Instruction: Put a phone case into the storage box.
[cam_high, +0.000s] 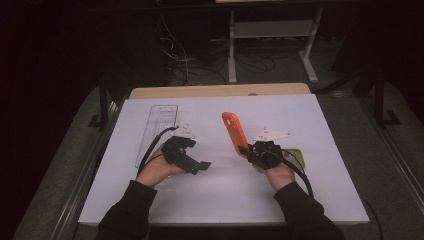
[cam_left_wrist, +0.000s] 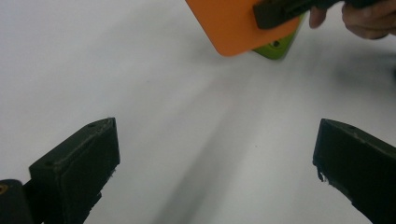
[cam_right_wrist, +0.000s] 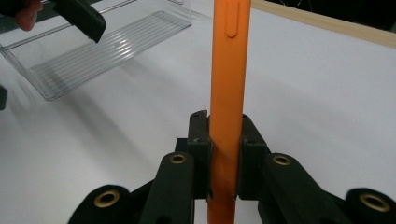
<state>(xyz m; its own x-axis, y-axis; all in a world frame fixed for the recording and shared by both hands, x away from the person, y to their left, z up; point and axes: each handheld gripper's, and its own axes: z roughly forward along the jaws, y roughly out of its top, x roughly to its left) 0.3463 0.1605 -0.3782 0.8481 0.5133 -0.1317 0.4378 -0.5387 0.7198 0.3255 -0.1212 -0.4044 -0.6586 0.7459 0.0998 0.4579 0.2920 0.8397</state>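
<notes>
An orange phone case (cam_high: 234, 131) stands on edge above the white table, and my right gripper (cam_high: 246, 150) is shut on its lower end. In the right gripper view the case's thin edge (cam_right_wrist: 227, 65) rises straight up between the jaws of my right gripper (cam_right_wrist: 226, 140), with a side-button slot near the top. My left gripper (cam_high: 198, 163) hovers left of the case, open, nothing between its jaws. In the left gripper view the left gripper (cam_left_wrist: 215, 154) frames bare table, with the orange case (cam_left_wrist: 233, 25) beyond it.
A clear plastic tray (cam_high: 159, 127) lies at the back left; its ribbed floor (cam_right_wrist: 102, 51) appears in the right gripper view. A green object (cam_high: 297, 159) lies beside the right hand and peeks from behind the case (cam_left_wrist: 279, 46). A wooden edge (cam_high: 220, 91) borders the far side.
</notes>
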